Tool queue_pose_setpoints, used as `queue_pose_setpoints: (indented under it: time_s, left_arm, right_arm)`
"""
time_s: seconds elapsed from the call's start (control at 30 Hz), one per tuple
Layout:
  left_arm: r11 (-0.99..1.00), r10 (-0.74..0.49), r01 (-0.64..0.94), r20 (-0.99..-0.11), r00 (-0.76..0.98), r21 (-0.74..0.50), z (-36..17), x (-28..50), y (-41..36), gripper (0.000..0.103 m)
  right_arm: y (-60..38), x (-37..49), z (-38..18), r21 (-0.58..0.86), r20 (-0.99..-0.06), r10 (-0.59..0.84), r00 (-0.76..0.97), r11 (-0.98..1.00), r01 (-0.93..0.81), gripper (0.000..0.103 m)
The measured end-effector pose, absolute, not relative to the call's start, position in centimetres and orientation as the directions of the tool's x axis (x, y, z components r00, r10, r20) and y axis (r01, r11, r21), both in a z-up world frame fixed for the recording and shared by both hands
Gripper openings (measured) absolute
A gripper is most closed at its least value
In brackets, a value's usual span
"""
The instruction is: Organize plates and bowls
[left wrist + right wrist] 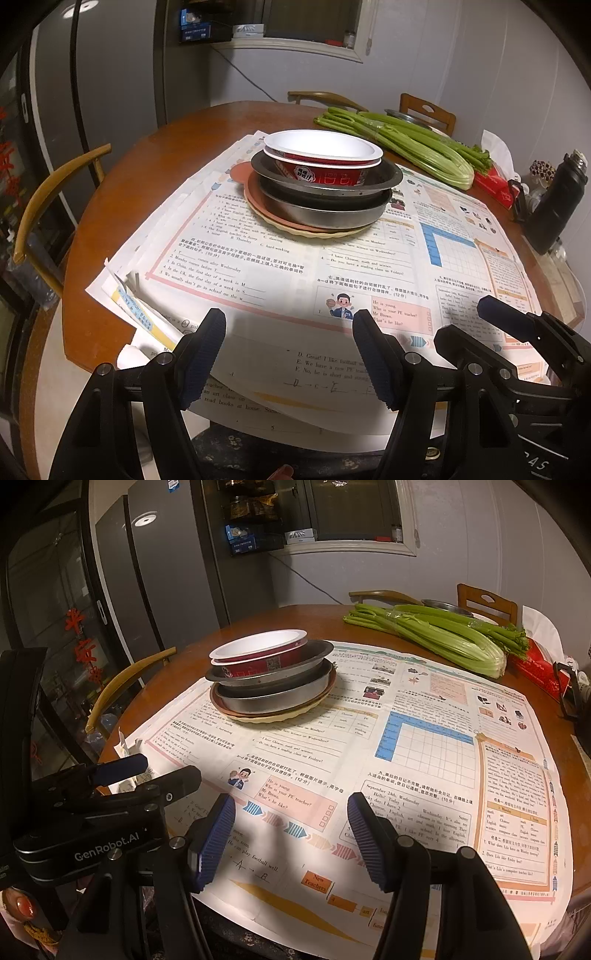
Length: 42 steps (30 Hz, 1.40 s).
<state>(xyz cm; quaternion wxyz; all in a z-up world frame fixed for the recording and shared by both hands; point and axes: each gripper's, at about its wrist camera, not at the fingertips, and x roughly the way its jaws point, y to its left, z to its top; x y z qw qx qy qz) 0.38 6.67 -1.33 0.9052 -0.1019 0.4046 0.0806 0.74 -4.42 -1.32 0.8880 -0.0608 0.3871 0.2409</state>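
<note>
One stack of dishes stands on the paper-covered round table (110, 221). A red paper bowl (321, 147) (258, 646) with a white inside tops it. Under it come two metal pans (325, 216) (273, 698), then a brown plate (255, 199) and a cream plate (317, 234) (280, 716). My left gripper (288, 354) hangs open over the near papers, well short of the stack, with nothing between its fingers. Beside it on the right, my right gripper (291, 834) is also open and empty; the left wrist view shows it too (461, 321).
Printed worksheets (406, 746) cover most of the table. A celery bunch (406, 147) (443, 638) lies at the back right, with a red tissue box (539, 672) and a black bottle (557, 206) beyond it. Wooden chairs (48, 206) ring the table; a grey fridge (166, 572) stands left.
</note>
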Motion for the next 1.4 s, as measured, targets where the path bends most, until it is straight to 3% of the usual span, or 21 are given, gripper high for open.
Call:
queue_pose_setpoints:
  time_s: [1.4]
  left_arm:
    - [0.965,0.071,-0.239,-0.77,0.634,-0.107,-1.76,0.87,6.91,0.073]
  right_arm:
    - [-4.77,0.9,-1.31,0.086,-0.721,0.376,0.583,0.882,-0.463,0.063]
